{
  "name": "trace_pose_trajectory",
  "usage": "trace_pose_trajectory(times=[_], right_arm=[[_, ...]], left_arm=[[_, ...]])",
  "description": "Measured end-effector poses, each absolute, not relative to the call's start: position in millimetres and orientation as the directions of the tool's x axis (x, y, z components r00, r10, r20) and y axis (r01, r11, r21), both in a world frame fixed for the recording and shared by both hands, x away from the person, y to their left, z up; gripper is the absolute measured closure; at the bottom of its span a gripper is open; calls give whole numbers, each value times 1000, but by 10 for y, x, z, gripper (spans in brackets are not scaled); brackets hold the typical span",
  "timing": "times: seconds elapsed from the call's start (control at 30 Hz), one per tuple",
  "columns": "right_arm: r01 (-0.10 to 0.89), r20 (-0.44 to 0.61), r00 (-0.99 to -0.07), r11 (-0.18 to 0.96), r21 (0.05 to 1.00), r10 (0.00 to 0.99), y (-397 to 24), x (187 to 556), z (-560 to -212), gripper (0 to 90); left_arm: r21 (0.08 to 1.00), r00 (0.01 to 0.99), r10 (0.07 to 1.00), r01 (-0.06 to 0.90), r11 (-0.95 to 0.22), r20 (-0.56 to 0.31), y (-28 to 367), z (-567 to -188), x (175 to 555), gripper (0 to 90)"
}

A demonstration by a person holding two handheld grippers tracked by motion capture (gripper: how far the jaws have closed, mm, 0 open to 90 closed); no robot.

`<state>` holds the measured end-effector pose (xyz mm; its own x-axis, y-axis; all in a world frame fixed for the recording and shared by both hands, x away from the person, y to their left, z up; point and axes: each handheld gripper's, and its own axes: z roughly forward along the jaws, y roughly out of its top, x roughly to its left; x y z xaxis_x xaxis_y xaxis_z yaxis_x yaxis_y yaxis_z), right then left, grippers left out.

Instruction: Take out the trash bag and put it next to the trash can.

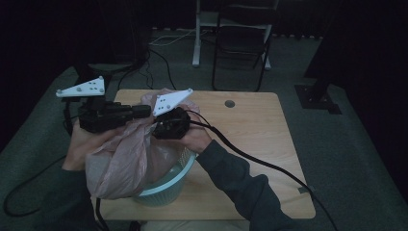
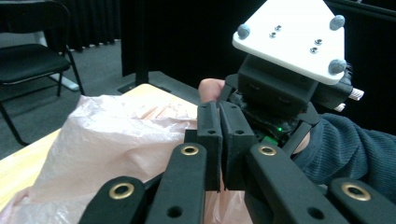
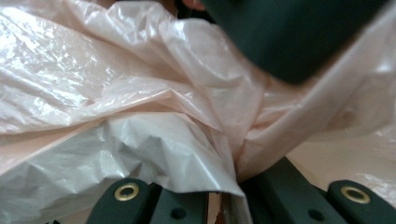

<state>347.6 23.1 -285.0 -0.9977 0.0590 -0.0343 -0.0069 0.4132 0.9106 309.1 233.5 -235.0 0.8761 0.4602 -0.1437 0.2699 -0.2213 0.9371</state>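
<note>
A thin pink plastic bag (image 1: pixel 127 159) hangs over a light teal basket (image 1: pixel 168 190) at the table's near edge, its top lifted between both grippers. My left gripper (image 1: pixel 144 111) points right with its jaws closed together at the bag's upper edge; in the left gripper view (image 2: pixel 219 106) the film (image 2: pixel 116 149) runs up to the jaws and under them. My right gripper (image 1: pixel 156 126) sits just right of it, above the basket. In the right gripper view (image 3: pixel 229 191) its jaws are shut on a bunched fold of the bag (image 3: pixel 140 107).
The wooden table (image 1: pixel 250 125) has a round hole (image 1: pixel 229 103) near its far edge. A black cable (image 1: pixel 260 163) trails from the right gripper across the table to the near right. A dark folding chair (image 1: pixel 243 38) stands behind the table.
</note>
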Motion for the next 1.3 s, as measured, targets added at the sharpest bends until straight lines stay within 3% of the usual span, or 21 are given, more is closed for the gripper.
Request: trace_pose_trajectory(times=[0.4, 0.83, 1.3], right_arm=[[-61, -101, -993, 447, 893, 67, 148, 3399, -2774, 888], [-94, -135, -989, 438, 894, 64, 41, 3355, -2677, 886], [-121, -165, -983, 391, 913, 82, -147, 3332, -2491, 883]], left_arm=[[944, 825, 552, 267, -196, -119, 2604, -2342, 3020, 562], [943, 781, 614, 280, -178, -117, 2766, -2426, 3009, 460], [943, 740, 660, 300, -148, -132, 2948, -2525, 3002, 442]])
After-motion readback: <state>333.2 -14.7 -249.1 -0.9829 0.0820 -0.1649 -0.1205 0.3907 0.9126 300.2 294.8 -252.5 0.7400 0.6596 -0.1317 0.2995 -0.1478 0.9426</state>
